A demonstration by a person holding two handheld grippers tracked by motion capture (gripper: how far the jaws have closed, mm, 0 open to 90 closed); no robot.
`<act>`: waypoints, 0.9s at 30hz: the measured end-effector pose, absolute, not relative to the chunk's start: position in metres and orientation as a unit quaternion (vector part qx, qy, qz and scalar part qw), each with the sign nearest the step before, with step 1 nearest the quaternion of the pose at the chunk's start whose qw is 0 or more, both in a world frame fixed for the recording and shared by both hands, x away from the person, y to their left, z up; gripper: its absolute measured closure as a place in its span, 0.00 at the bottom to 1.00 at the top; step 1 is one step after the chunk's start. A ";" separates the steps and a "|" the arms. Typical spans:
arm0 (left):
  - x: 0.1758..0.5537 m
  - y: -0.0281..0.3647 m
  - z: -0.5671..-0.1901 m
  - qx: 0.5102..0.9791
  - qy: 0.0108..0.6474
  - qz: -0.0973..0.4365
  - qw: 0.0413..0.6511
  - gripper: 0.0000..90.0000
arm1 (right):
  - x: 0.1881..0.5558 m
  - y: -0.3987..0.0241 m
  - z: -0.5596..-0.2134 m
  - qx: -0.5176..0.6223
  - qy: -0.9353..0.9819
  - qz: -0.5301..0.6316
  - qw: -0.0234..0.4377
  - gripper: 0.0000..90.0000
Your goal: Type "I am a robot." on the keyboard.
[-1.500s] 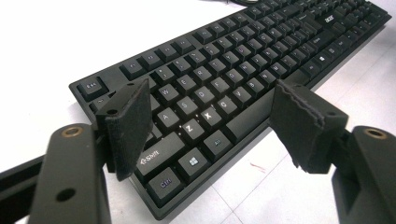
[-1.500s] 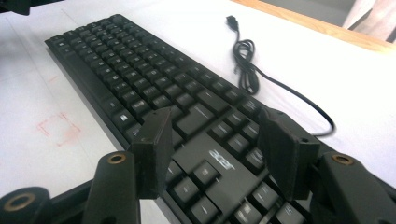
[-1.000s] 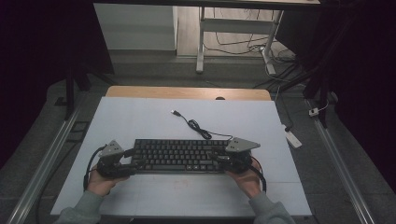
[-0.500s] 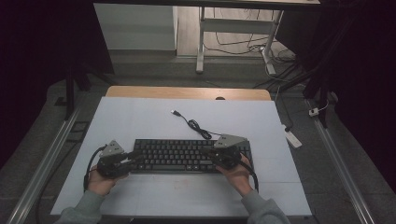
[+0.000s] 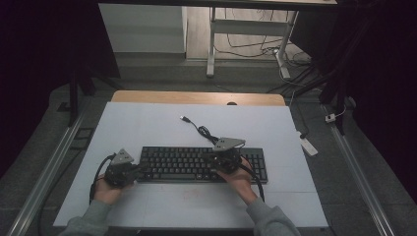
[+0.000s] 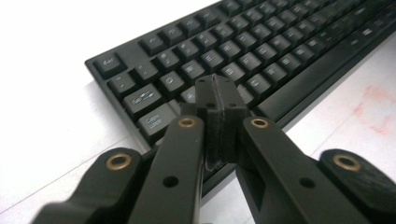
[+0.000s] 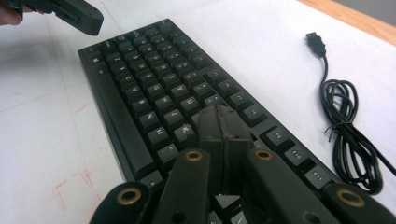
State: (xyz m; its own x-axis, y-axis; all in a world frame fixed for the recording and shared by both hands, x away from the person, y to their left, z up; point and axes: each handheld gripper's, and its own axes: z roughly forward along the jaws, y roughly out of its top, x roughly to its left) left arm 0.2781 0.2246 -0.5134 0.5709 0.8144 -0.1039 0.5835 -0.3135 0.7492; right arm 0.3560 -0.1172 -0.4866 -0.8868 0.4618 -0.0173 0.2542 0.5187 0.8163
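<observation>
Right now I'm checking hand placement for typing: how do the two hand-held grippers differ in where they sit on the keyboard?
The left hand-held gripper sits at the left end of the keyboard, near its corner keys; the right hand-held gripper sits right of the middle, over the main keys. The right one lies nearer the coiled cable; the left one lies far from it. Both have their jaws shut with nothing between them.

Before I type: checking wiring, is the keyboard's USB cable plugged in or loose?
Loose: the cable lies coiled, its plug bare on the table.

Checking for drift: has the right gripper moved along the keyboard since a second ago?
Yes. The right gripper has slid left from the keyboard's right end to over its keys.
</observation>
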 end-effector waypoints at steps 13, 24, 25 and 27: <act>0.284 0.228 -0.523 0.799 0.454 0.146 0.367 0.99 | 0.367 -0.099 -0.496 0.213 0.869 0.431 0.113 0.99; 0.286 0.228 -0.527 0.803 0.455 0.143 0.357 0.99 | 0.374 -0.087 -0.505 0.214 0.876 0.419 0.109 0.99; 0.286 0.228 -0.527 0.803 0.455 0.143 0.357 0.99 | 0.374 -0.087 -0.505 0.214 0.876 0.419 0.109 0.99; 0.286 0.228 -0.528 0.804 0.455 0.143 0.356 0.99 | 0.375 -0.085 -0.507 0.212 0.879 0.412 0.112 0.99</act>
